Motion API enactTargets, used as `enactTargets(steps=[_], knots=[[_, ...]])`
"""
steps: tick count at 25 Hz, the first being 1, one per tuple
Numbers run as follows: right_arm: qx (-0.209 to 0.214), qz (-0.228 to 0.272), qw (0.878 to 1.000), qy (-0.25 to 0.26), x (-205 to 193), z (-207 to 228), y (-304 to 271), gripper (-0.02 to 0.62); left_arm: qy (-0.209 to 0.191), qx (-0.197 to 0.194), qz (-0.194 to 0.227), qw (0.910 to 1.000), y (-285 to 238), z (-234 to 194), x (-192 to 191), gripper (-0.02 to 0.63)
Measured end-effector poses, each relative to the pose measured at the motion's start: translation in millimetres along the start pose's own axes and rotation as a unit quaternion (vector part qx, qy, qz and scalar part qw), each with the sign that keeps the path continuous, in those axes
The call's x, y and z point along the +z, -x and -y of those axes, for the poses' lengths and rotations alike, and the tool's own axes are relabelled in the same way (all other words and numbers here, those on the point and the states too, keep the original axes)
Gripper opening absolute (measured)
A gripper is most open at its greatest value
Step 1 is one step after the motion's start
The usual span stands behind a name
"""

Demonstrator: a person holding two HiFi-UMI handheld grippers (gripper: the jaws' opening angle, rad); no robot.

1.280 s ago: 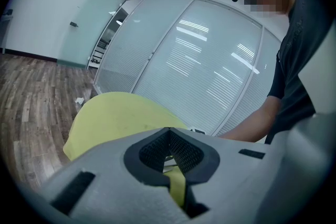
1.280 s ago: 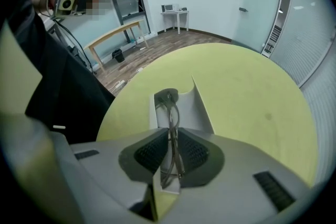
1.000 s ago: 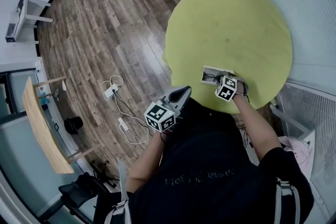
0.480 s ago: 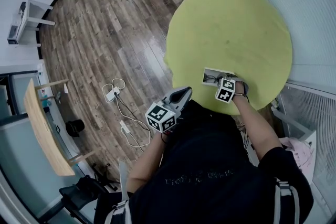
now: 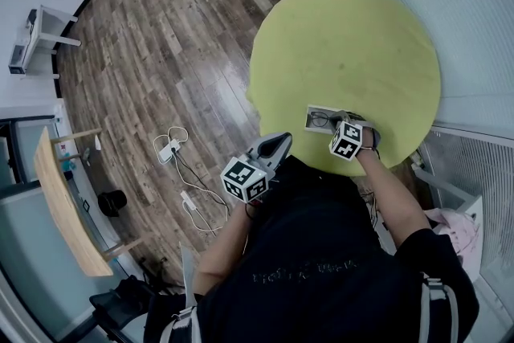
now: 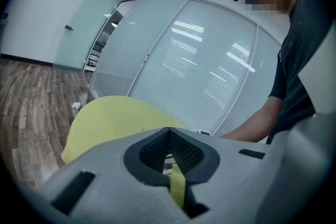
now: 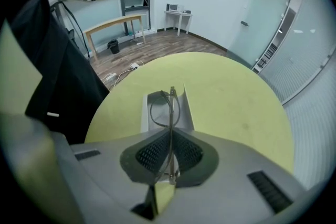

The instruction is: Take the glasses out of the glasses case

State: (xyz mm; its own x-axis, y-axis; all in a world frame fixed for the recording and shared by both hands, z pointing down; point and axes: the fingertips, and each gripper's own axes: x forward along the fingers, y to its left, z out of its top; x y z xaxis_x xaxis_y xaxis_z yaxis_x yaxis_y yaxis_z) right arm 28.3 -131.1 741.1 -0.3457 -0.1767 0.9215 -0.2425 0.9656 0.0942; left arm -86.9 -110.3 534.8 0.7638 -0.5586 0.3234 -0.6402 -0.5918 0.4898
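An open white glasses case [image 5: 317, 117] [image 7: 163, 108] lies near the front edge of the round yellow-green table [image 5: 353, 44]. Thin dark-rimmed glasses [image 7: 169, 107] [image 5: 321, 120] stand on edge over the case, and my right gripper [image 7: 169, 152] [image 5: 340, 123] is shut on their frame, one lens sticking out past the jaws. My left gripper [image 5: 281, 142] [image 6: 169, 150] hangs off the table's near-left edge, shut with nothing in it, its tip pointing at the table.
The table [image 7: 220, 86] stands beside glass partition walls [image 6: 199, 71]. Wood floor [image 5: 161, 52] lies to the left, with cables and a charger [image 5: 170, 142], a wooden bench [image 5: 63, 201] and a small white desk [image 5: 32, 32].
The right gripper has shifted slightly with the glasses, which now show more clearly over the case. The left gripper has stayed put.
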Motion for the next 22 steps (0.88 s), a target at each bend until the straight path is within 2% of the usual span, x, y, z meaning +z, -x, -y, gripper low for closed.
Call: enactTargets(steps=[13, 22], knots=[[-0.049, 0.076, 0.992, -0.089, 8.7, 14.7, 63.8, 0.037, -0.016, -0.017, 0.007, 0.9997, -6.6, 8.0, 7.4, 0.017], [-0.069, 0.147, 0.973, -0.162, 14.4, 14.1, 111.3, 0.037, -0.022, -0.029, 0.003, 0.9993, -11.0, 12.9, 8.3, 0.017]])
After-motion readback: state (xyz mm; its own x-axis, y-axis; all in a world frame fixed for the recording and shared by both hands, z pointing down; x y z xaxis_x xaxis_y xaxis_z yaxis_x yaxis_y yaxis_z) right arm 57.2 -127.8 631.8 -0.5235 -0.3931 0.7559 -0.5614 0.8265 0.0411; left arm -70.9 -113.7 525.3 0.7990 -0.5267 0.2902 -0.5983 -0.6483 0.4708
